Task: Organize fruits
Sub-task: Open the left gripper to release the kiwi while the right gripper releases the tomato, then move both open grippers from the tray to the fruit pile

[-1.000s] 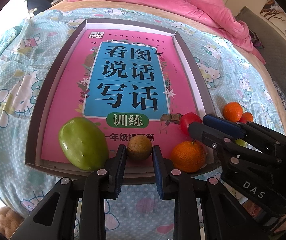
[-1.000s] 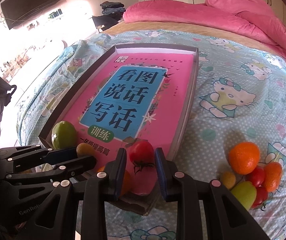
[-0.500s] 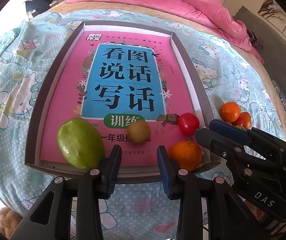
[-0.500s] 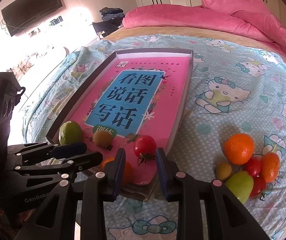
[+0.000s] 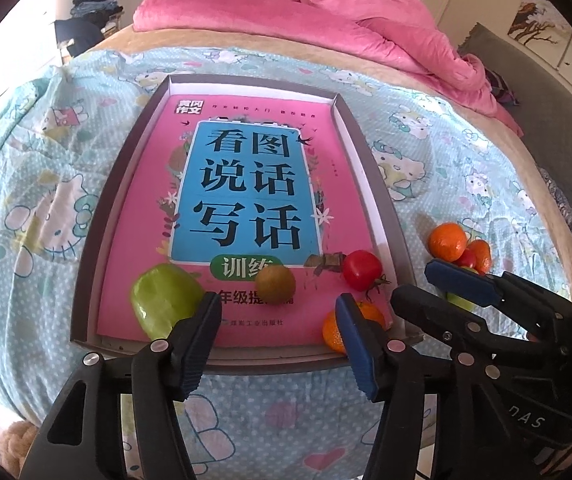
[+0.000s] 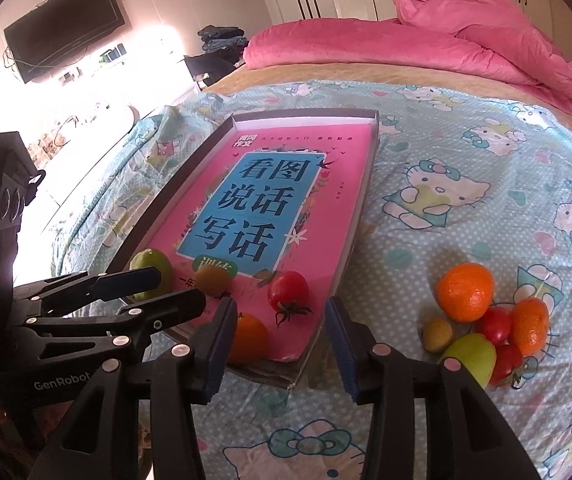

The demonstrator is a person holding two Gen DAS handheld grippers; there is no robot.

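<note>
Sunlit bedroom: bed (image 6: 466, 152), pink quilt (image 6: 466, 48), wall television (image 6: 65, 28).

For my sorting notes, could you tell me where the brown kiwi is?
In the left wrist view the kiwi sits on the pink book in the tray, between the green fruit and tomato.

Both wrist views look steeply down, close over the bed (image 5: 45, 184). They share the tray (image 5: 97, 240) with its fruit.

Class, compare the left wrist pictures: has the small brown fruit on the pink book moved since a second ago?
Yes. The small brown fruit lay near the book's lower text line, between the gripper's pads; now it sits farther up the pink book, touching the green label, clear of the opening pads.
</note>
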